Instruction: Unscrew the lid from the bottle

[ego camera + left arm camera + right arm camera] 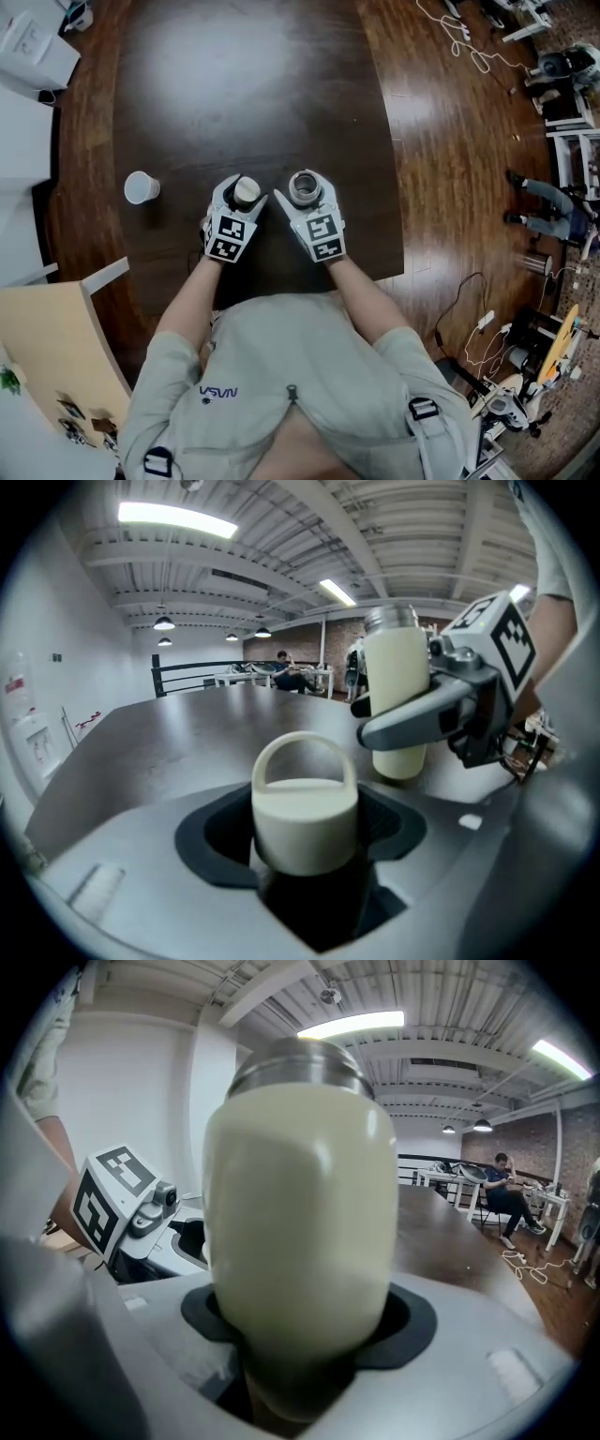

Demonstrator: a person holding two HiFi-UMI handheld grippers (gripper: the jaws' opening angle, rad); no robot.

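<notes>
The cream lid point(305, 813), with its loop handle up, sits apart from the bottle between the jaws of my left gripper point(305, 832), which is shut on it. In the head view the lid point(247, 193) is just left of the bottle point(304, 187), whose steel mouth is uncovered. My right gripper point(300, 1335) is shut on the cream bottle point(300, 1213) and holds it upright. In the left gripper view the bottle point(396, 700) stands with its base at or just above the tabletop, the right gripper point(427, 710) round it.
Both grippers are over the near part of a dark table point(244, 84). A white paper cup point(141, 187) stands to the left of them. A light wooden panel point(56, 347) lies at the near left. A seated person point(553, 202) is far right on the wood floor.
</notes>
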